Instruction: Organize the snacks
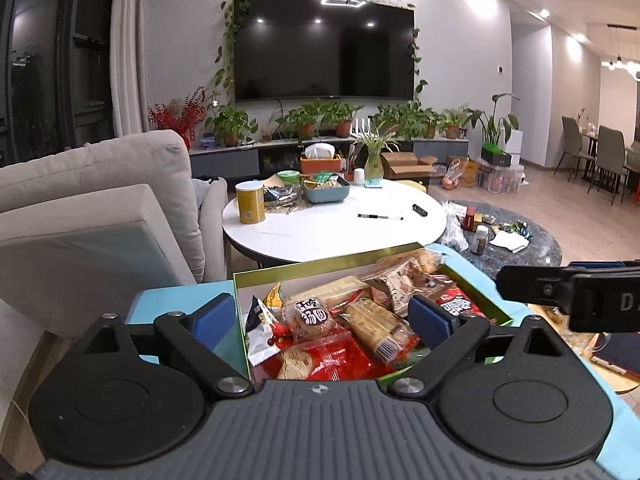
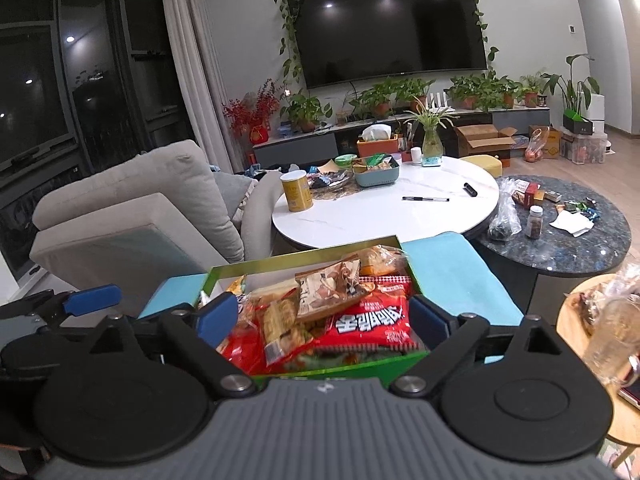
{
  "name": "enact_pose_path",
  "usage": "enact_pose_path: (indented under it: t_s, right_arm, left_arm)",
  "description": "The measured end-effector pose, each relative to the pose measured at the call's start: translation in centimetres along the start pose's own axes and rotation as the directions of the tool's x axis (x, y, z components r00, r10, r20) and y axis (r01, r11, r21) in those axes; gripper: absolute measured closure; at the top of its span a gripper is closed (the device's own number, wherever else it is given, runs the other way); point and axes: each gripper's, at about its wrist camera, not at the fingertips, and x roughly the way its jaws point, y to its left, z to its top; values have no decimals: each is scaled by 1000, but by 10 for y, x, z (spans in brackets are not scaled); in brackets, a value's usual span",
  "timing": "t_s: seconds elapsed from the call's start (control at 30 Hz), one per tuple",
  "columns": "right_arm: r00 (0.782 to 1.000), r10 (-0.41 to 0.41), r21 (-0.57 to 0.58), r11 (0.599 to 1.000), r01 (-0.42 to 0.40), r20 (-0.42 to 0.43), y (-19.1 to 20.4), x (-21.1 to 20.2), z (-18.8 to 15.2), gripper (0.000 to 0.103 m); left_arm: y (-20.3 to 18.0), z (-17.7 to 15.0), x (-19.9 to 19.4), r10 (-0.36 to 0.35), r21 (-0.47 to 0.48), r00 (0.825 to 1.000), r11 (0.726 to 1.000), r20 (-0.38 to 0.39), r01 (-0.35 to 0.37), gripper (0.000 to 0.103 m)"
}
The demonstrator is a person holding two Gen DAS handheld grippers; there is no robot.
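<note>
Wall-mounted television (image 1: 324,48) above potted plants (image 1: 316,118)

An open box (image 2: 304,258) holds a heap of snack packets (image 2: 372,320). Behind it stands a round desk (image 2: 384,220), with a can (image 2: 297,192) at its left edge, a pen (image 2: 425,199) toward the right, and a tray (image 2: 377,176) at the back. A sofa (image 2: 132,208) lies left.

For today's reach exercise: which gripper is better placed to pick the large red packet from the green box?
Right, probably. The right gripper stands open with the large red packet between its fingers. The left gripper, also open, frames the biscuit packs at the green box's other side.
</note>
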Motion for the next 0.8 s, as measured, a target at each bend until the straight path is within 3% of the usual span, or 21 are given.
enact_pose_path:
  t_s: [0.1, 0.37, 0.8]
  right_arm:
    - [1000, -1, -3, 1000, 1, 17, 3, -17, -2, 25]
    - [1000, 2, -28, 1000, -1, 27, 11, -52, -14, 25]
    - [996, 40, -34, 999, -37, 80, 16, -91, -42, 25]
  left_arm:
    - [-1, -5, -18, 9, -11, 1000, 1000, 6, -9, 2]
    - [-8, -16, -63, 20, -28, 1000, 999, 13, -19, 1]
    - [-19, -42, -112, 53, 28, 998, 998, 34, -54, 1]
